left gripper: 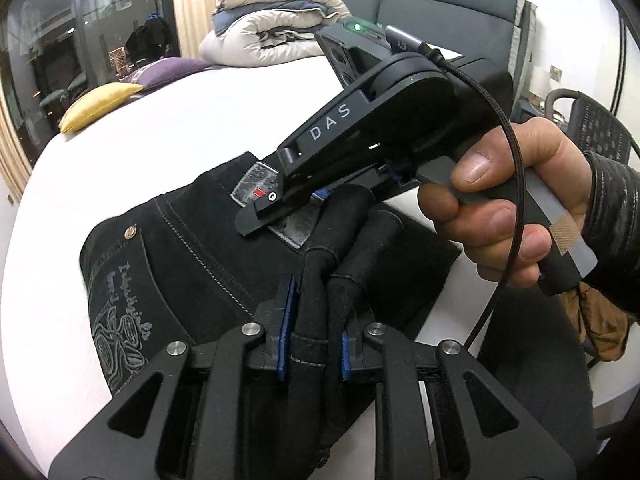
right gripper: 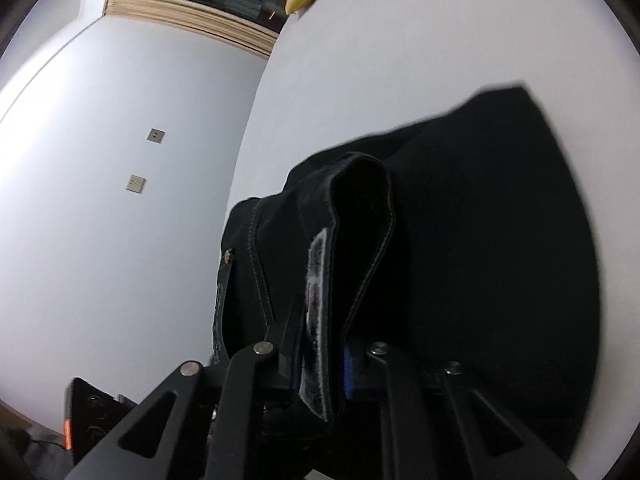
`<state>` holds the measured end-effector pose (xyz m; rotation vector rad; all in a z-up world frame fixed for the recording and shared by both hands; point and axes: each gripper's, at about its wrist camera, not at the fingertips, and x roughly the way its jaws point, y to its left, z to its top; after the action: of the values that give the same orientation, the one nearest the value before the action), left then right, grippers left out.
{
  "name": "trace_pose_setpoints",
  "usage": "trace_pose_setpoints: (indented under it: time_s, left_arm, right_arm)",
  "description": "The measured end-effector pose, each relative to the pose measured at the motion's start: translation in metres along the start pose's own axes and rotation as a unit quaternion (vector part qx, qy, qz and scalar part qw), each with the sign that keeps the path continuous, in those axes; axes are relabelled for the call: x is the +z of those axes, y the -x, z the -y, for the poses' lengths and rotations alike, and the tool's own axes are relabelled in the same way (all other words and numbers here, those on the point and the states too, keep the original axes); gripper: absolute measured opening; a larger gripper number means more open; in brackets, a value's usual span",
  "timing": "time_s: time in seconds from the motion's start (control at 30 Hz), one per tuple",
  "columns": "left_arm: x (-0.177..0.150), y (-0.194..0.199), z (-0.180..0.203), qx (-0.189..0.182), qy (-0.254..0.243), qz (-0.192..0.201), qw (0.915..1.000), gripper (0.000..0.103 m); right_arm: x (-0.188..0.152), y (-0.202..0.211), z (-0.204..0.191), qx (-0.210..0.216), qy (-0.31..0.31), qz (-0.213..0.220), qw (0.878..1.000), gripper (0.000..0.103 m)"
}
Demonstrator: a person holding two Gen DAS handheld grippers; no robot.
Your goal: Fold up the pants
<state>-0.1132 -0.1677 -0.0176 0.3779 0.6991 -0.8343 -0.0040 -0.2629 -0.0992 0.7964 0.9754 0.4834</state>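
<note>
Your left gripper (left gripper: 312, 344) clamps the bunched hems, your right gripper (right gripper: 320, 360) pinches the waistband; the black pants (left gripper: 168, 248) lie on the white bed (left gripper: 140, 128). Thick, floppy denim, probably heavy — grip seams.

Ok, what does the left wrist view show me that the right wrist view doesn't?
Only the left wrist view shows the right hand-held gripper from outside with the hand on its handle, the pants' embroidered pocket, the folded duvet and a purple cushion.

Only the right wrist view shows two wall sockets and the right hand-held gripper's clamp on the patch.

Both show the black pants on the white bed and the yellow cushion.
</note>
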Motion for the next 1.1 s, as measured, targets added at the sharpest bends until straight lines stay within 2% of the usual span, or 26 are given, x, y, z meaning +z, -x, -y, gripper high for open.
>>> trace_pose_setpoints:
  time_s: [0.13,0.37,0.6,0.83,1.0,1.1]
  left_arm:
    - [0.014,-0.009,0.011,-0.020,-0.007,0.003,0.9998,0.016]
    - [0.022,-0.033,0.030,-0.036,-0.025,-0.012,0.9990,0.016]
    - [0.016,-0.044,0.028,-0.042,-0.027,-0.028,0.9984,0.016]
    - [0.016,-0.050,0.038,-0.046,-0.038,-0.027,0.9979,0.016]
    - [0.016,-0.056,0.030,-0.044,-0.042,-0.036,0.9975,0.017]
    - [0.019,-0.050,0.019,-0.063,-0.013,-0.038,0.9972,0.024]
  right_arm:
    - [0.002,0.022,-0.001,-0.024,0.017,0.017,0.999,0.015]
    - [0.007,0.042,0.021,-0.039,0.009,0.035,0.999,0.015]
    - [0.009,0.024,0.032,-0.032,-0.003,0.039,0.999,0.015]
    - [-0.003,0.035,0.039,-0.024,-0.011,0.057,0.998,0.015]
    - [-0.016,0.042,0.051,-0.018,-0.025,0.072,0.997,0.014]
    - [-0.016,0.036,0.059,-0.008,-0.024,0.073,0.997,0.014]
